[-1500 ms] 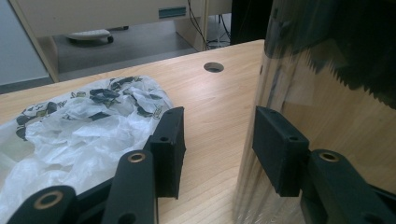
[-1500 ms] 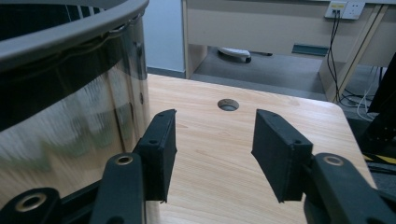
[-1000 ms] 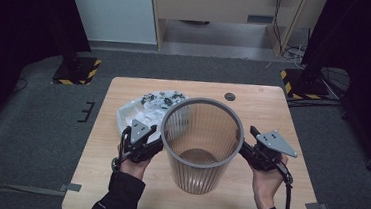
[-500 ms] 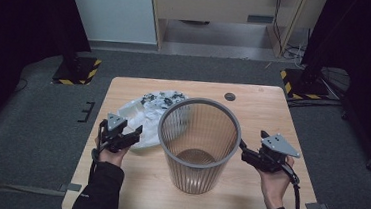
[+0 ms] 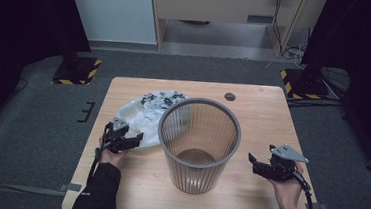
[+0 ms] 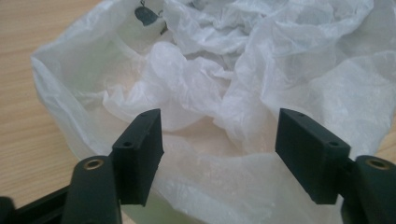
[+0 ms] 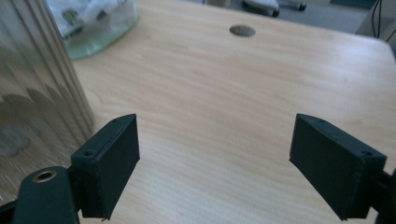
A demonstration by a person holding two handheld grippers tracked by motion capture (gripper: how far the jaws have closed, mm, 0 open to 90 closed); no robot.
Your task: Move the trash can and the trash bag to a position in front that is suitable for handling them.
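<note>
Wooden table (image 5: pixel 268 116), seen from above, with a translucent ribbed wastebasket (image 5: pixel 198 144) upright near its middle, mouth up. Just left of the basket and a little farther off, a crumpled white plastic bag (image 5: pixel 145 117), flattened on the tabletop, dark print showing on its far part; partly seen through the basket's wall. Left gripper (image 5: pixel 135 140) held low at the near left edge of the bag, well clear of the basket's left side, jaws pointing right toward the bag. Jaws of this gripper just opened further, now wide apart, pads pressing on nothing; in the left gripper view (image 6: pixel 219 154), loose folds of the bag (image 6: pixel 224 84) lying beyond and beneath the gap, no film pinched. Right gripper (image 5: pixel 253 162) held low over bare wood to the right of the basket, apart from its wall, grey three-cornered plate on top, jaws pointing left toward the basket. Jaws here also just opened further, standing wide with nothing between them; in the right gripper view (image 7: pixel 215 154), only tabletop (image 7: pixel 261 93) in the gap, the basket's ribbed side (image 7: pixel 32 93) at the left edge, blurred. Small dark round grommet (image 5: pixel 229 96) in the far part of the table, well beyond the basket. Basket standing free, touched by neither gripper.
</note>
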